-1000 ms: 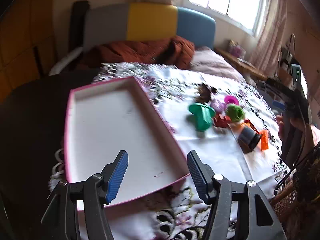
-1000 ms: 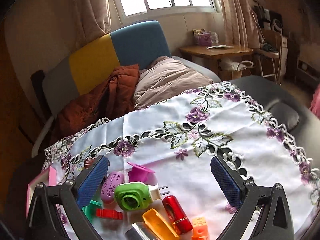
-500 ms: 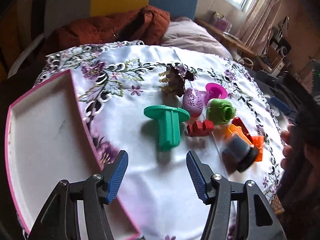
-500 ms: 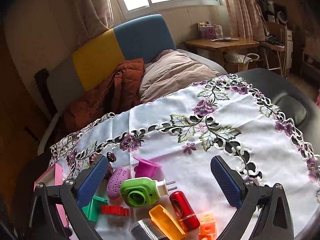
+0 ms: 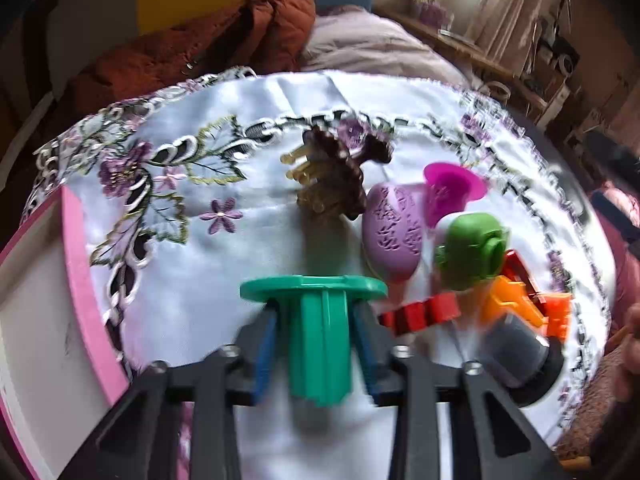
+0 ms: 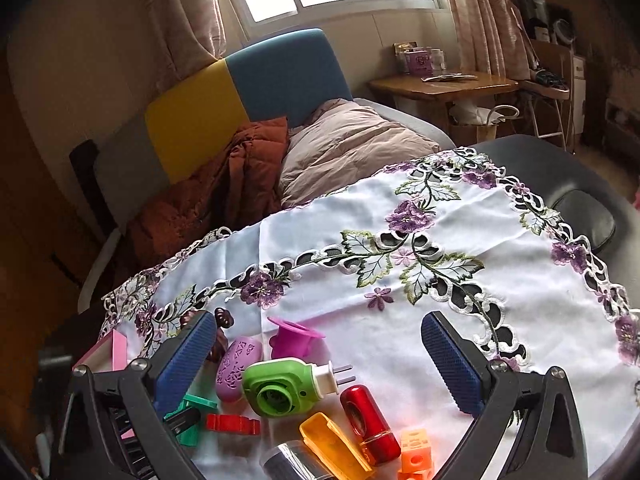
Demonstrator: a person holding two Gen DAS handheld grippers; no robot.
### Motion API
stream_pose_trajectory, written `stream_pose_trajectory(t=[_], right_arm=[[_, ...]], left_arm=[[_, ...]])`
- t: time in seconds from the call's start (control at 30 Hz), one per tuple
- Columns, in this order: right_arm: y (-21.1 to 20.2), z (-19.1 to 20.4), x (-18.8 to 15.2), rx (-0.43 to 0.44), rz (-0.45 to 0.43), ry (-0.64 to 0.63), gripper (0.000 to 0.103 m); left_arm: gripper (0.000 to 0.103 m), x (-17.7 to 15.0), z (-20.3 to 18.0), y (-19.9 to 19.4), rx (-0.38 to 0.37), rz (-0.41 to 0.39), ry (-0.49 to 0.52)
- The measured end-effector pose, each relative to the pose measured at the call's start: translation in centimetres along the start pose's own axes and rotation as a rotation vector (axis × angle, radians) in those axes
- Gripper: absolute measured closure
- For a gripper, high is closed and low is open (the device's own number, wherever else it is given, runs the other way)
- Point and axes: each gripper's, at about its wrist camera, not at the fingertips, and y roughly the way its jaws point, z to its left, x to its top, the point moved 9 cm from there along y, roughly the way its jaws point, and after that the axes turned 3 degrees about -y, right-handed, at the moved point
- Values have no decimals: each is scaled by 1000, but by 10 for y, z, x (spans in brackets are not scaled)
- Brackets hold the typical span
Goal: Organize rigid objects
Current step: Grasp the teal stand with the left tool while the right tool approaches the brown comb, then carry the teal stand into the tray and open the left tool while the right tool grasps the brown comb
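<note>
My left wrist picture is smeared by blur, so the small things at its right side are hard to read, and the near end of the green plastic spool (image 5: 320, 344) melts into a grey shadow. I see my left gripper (image 5: 316, 348) closed on this spool: the blue ribbed pads (image 5: 264, 348) press the ribbed stem from both sides, just under its flat round flange. The spool lies on the white embroidered tablecloth (image 5: 192, 304), near the pink-walled tray (image 5: 86, 280), which is cut by the left edge of the picture. In my right wrist view the spool is mostly hidden behind a pad, and only a green corner shows. My right gripper (image 6: 320, 364) hangs above the pile with its fingers wide apart and nothing between them. Under it lie a smooth green plug-in device (image 6: 280, 388) with two metal pins, a lilac egg-shaped case (image 6: 238, 368) with cut-out patterns, a magenta cup (image 6: 294, 338) with a wide rim, a glossy red cylinder (image 6: 370, 420), a flat red block (image 6: 232, 424) and an orange scoop-like piece (image 6: 332, 446). The silver cylinder (image 6: 288, 464) is cut off at the bottom edge. The brown comb-like thing (image 5: 332, 176) with pale teeth I cannot identify clearly.
</note>
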Motion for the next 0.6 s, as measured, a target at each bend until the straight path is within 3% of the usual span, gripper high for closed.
stream_pose_trajectory(t=[0.2, 0.4, 0.6], right_arm=[[-4, -4, 5, -17, -23, 4, 0], [7, -2, -4, -10, 37, -2, 0], [17, 21, -19, 13, 98, -113, 0]], left_arm=[[73, -4, 1, 1, 21, -33, 3], [73, -18, 2, -39, -25, -129, 2], [73, -43, 10, -79, -66, -193, -35]])
